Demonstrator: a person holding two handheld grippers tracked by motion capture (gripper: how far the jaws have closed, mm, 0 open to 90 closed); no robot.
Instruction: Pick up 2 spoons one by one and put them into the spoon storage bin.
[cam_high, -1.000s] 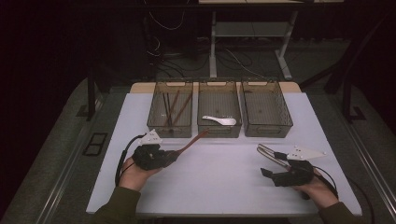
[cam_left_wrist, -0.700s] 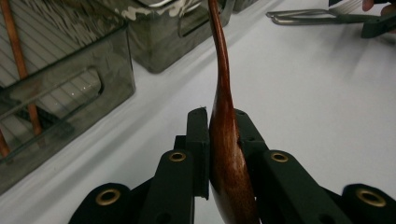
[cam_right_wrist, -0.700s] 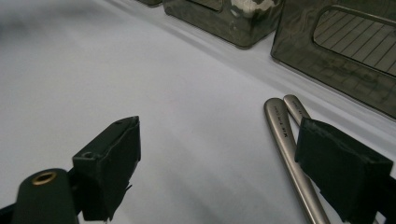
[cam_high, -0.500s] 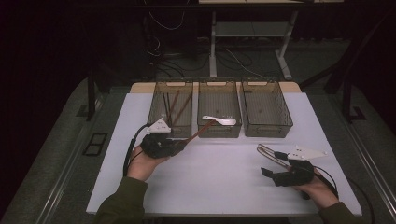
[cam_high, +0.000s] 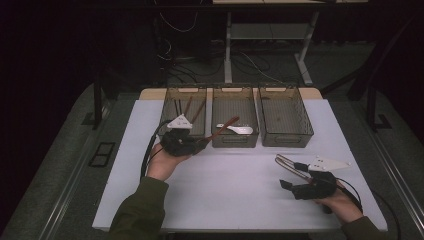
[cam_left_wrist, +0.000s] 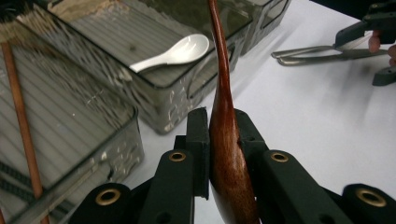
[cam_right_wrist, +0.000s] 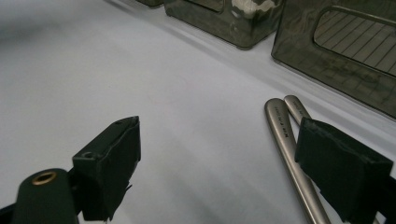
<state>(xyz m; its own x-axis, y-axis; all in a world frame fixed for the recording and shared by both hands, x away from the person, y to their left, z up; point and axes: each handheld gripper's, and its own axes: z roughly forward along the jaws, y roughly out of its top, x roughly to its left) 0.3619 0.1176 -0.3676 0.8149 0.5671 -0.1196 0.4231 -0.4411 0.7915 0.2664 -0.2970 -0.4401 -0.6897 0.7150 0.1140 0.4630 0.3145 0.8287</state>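
L gripper (cam_high: 202, 144) sits near the table's (cam_high: 240, 200) far-left part, right in front of the bins, jaws pinched tight on a dark wooden spoon (cam_high: 222, 128); in the left gripper view the 2 black pads press both sides of the wide reddish-brown part (cam_left_wrist: 229, 154), and the thin part runs up and away from the jaws. From the high view that spoon slants up-right from the jaws, w/ its far end over the front edge of the middle bin (cam_high: 235, 141). Middle bin holds a white spoon (cam_high: 236, 129), lying flat on the floor of the bin. Left bin (cam_high: 167, 107) has several thin brown sticks (cam_high: 190, 106) leaning inside; 1 of them shows at the left in the left gripper view. Right bin (cam_high: 305, 127) stands just beside the middle 1. R gripper (cam_high: 294, 181) is at the near-right of the table, jaws spread wide, not gripping; 2 metal handles (cam_high: 290, 166) lie side by side on the white surface, running under the R jaw in the right gripper view (cam_right_wrist: 292, 149). Whether the pad touches them, can't tell. Both hands apart, well separated across the table.
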